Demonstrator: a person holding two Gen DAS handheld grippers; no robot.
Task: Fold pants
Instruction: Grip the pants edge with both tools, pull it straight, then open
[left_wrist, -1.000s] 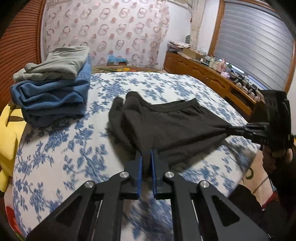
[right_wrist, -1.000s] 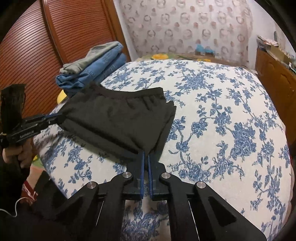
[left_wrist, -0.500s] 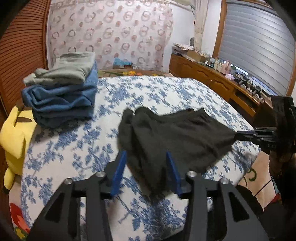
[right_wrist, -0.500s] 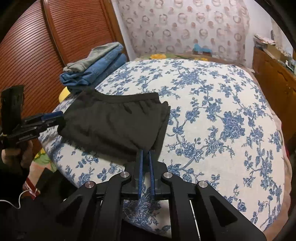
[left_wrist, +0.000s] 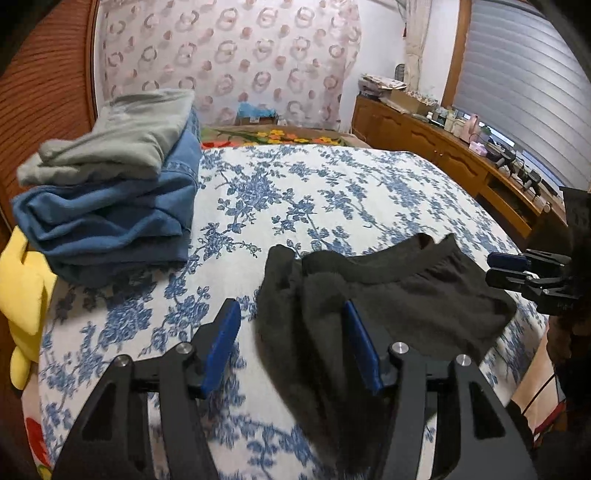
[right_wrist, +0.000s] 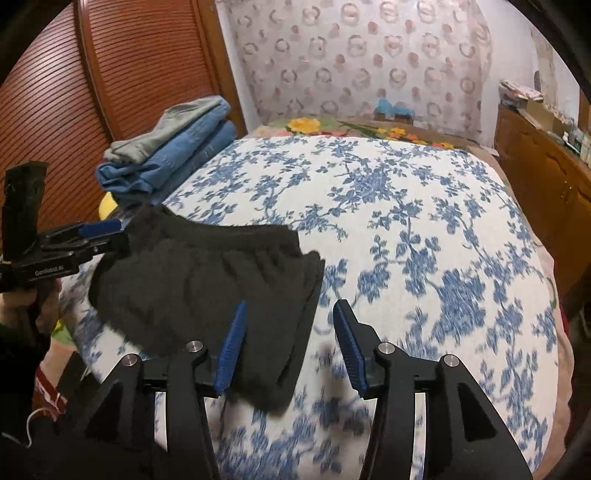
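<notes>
The folded dark pants (left_wrist: 388, 295) lie flat on the near edge of the blue-flowered bed; they also show in the right wrist view (right_wrist: 207, 284). My left gripper (left_wrist: 291, 347) is open, its blue pads straddling the near left part of the pants without holding them. My right gripper (right_wrist: 288, 347) is open just above the pants' right corner and holds nothing. The right gripper also shows in the left wrist view (left_wrist: 509, 271) at the pants' right end. The left gripper also shows in the right wrist view (right_wrist: 107, 236) at their left end.
A stack of folded blue jeans (left_wrist: 110, 218) with grey pants (left_wrist: 118, 147) on top sits at the bed's left side. A yellow plush toy (left_wrist: 22, 295) lies beside it. A wooden dresser (left_wrist: 461, 162) runs along the right wall, a slatted wardrobe (right_wrist: 110, 85) along the left.
Both grippers were shut on the pants' near corners. The left one opened first, then the right. The pants now lie released on the bed and both grippers have drawn back a little.
</notes>
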